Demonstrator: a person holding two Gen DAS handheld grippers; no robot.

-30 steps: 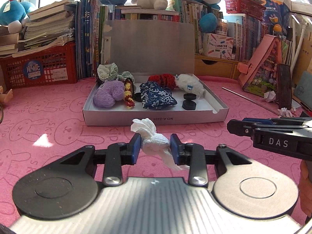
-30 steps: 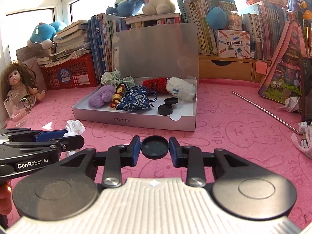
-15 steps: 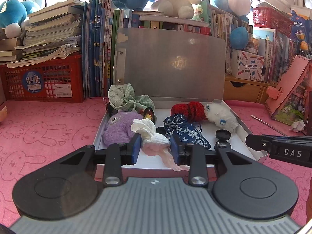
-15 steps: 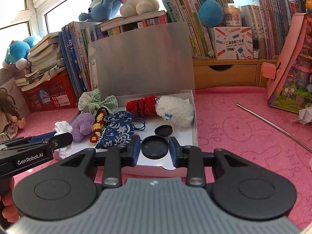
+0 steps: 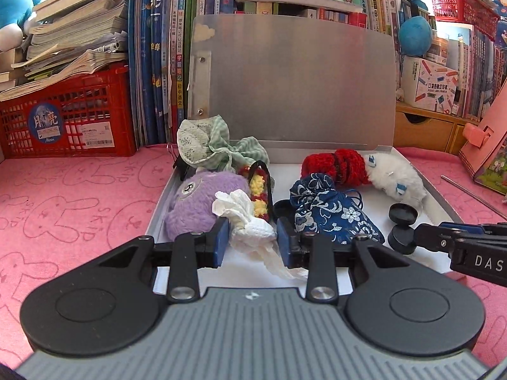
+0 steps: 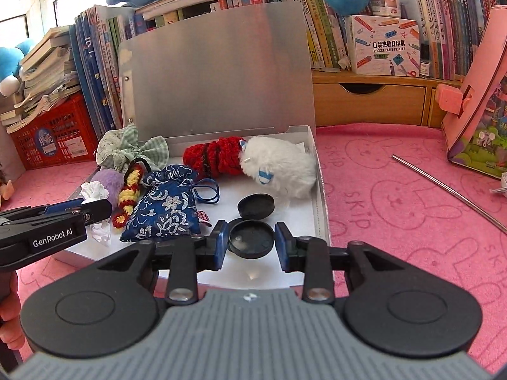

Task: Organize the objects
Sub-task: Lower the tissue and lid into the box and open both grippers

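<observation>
My left gripper (image 5: 252,237) is shut on a crumpled white cloth wad (image 5: 244,218) and holds it over the front left part of the open white box (image 6: 320,190). My right gripper (image 6: 252,243) is shut on a round black cap (image 6: 251,237) above the box's front right, just before another black cap (image 6: 256,206). The box holds a purple plush (image 5: 196,202), a green checked scrunchie (image 5: 215,145), a red and yellow crochet band (image 5: 259,190), a blue floral pouch (image 5: 326,212), a red knitted piece (image 5: 336,166) and a white fluffy toy (image 5: 396,180).
The box's silver lid (image 5: 294,79) stands upright behind it. A red crate (image 5: 66,117) with stacked books sits at the back left, a wooden drawer shelf (image 6: 370,101) at the back right. A metal rod (image 6: 443,186) lies on the pink mat (image 6: 396,205) to the right.
Both grippers have moved forward from the mat in front of the box to over its front part, each carrying its item. Neither grip has altered.
</observation>
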